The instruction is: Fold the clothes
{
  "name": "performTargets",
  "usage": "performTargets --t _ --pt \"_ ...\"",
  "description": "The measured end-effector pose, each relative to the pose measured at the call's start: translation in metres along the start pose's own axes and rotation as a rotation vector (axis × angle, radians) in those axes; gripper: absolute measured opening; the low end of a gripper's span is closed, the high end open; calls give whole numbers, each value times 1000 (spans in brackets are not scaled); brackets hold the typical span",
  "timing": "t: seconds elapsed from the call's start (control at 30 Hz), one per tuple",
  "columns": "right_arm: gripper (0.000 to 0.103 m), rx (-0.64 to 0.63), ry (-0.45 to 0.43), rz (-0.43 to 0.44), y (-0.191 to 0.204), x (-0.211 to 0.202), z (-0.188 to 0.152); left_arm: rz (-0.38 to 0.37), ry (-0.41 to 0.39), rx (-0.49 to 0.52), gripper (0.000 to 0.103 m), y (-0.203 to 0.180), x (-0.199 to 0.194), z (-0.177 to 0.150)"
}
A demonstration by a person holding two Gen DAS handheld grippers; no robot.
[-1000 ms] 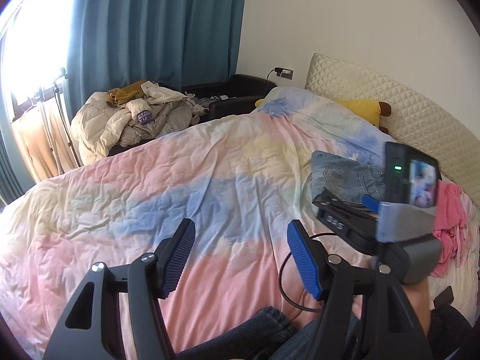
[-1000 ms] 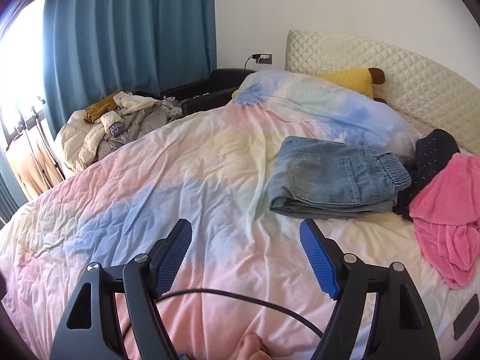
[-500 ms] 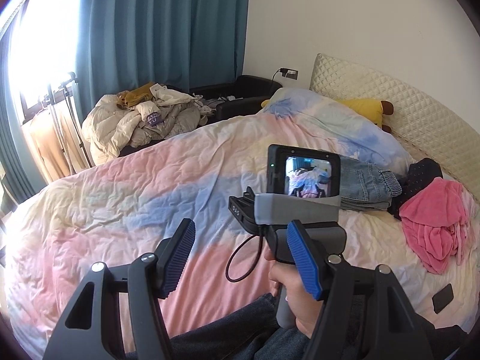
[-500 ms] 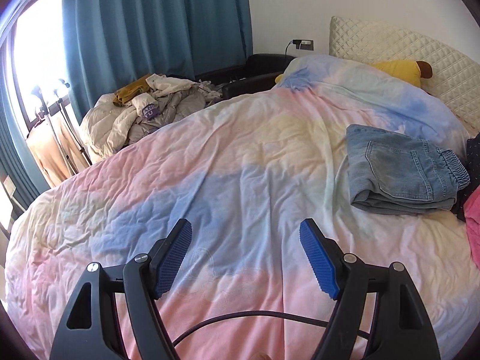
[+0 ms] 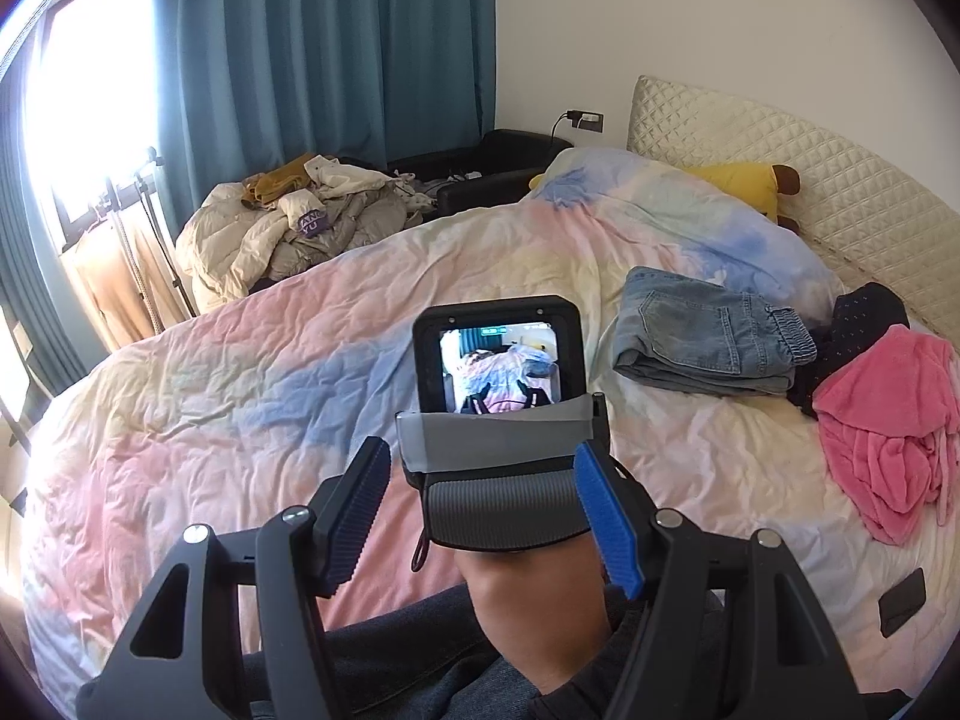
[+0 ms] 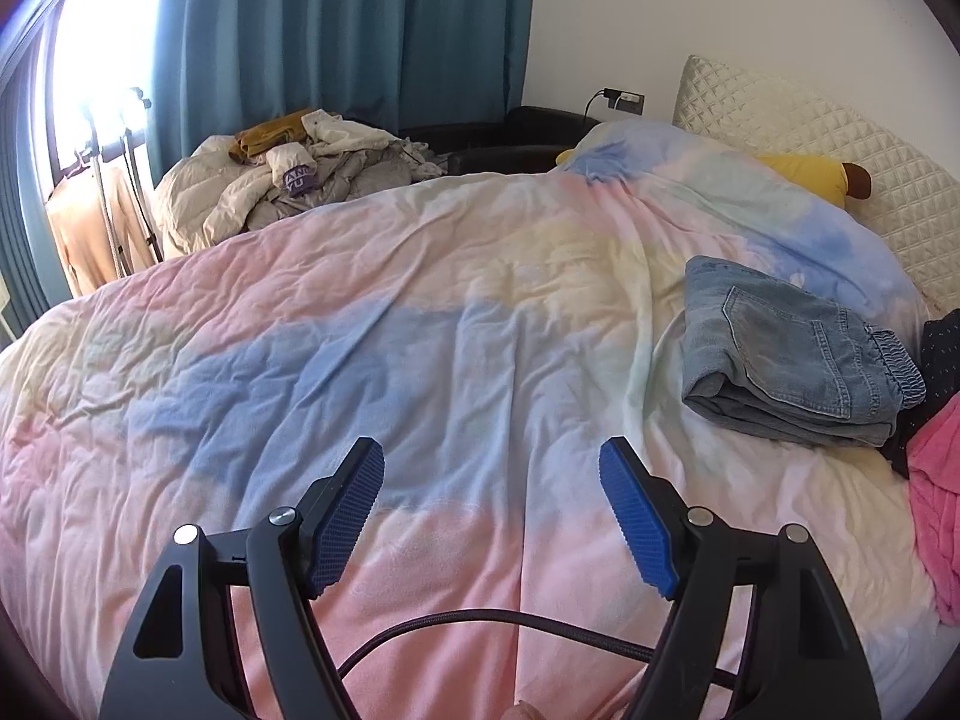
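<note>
A wide bed (image 6: 420, 324) fills both views, covered by a wrinkled quilt dyed in pink, blue and pale yellow bands. The left gripper (image 5: 486, 510) is held above its near edge, fingers spread, nothing between them. Just ahead of it, the right gripper's camera unit (image 5: 498, 360) is seen from behind, screen lit, gripped by a hand (image 5: 540, 618). The right gripper (image 6: 492, 510) is likewise held with fingers spread and empty over the quilt, a black cable (image 6: 510, 624) looped beneath.

Folded jeans (image 6: 792, 366) are lying on the bed's right side, with a dark dotted garment (image 5: 864, 324) touching them and a crumpled pink garment (image 5: 888, 420) beside that. A quilted headboard (image 5: 810, 180) is seen behind, a yellow plush (image 5: 744, 180) against it. Teal curtains (image 6: 336, 30) are drawn beside a bright window, and a heap of pale clothes (image 6: 288, 186) is piled beyond the bed.
</note>
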State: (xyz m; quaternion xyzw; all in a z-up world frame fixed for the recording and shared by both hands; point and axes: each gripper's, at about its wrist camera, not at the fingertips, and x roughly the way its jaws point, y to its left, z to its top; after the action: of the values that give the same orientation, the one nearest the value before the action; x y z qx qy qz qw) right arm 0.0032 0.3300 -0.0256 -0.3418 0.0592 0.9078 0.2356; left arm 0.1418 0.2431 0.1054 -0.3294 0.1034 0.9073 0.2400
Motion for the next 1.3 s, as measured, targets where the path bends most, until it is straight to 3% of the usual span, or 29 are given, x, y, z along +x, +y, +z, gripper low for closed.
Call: performTargets --t 0.37,1.3 --pt "76 26 5 38 -4 3 0 17 14 -14 66 -19 6 -6" --pt "76 30 8 46 -2 3 -1 29 25 -57 66 3 18 -5"
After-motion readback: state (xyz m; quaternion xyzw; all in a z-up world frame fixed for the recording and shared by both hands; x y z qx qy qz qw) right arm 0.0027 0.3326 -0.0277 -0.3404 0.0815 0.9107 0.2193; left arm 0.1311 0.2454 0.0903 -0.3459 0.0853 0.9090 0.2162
